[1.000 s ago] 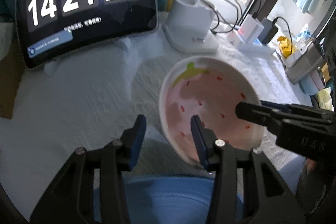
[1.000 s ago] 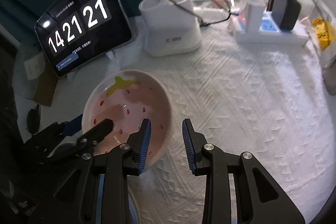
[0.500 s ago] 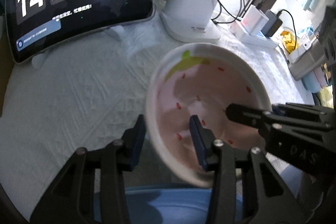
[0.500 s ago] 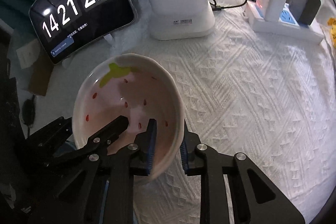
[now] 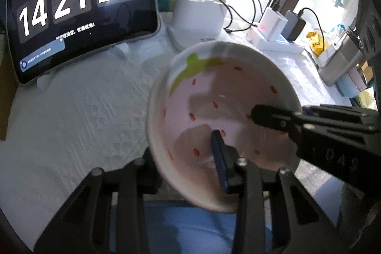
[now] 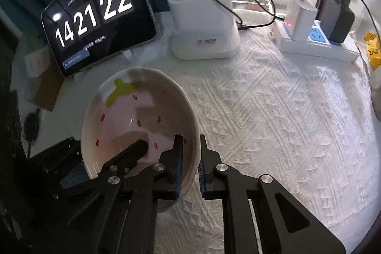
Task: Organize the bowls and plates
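Here the white cloth-covered surface (image 6: 273, 116) carries the clock tablet (image 6: 97, 25) and the white holder (image 6: 204, 32) at the back. The strawberry bowl (image 6: 135, 120) is tilted, off the cloth, held between both claws, above a blue dish (image 5: 190, 227) at the near edge. The right claw (image 6: 190, 161) is pressed together on the bowl's right rim, one pad inside, one outside. The left claw (image 5: 183, 154) straddles the opposite rim and its jaws are closing; I judge the pads are not yet pressing. The lift goes best level, with both grips firm before carrying, else the bowl may pivot. A second ago the bowl lay flat on the cloth and the right claw stood spread.
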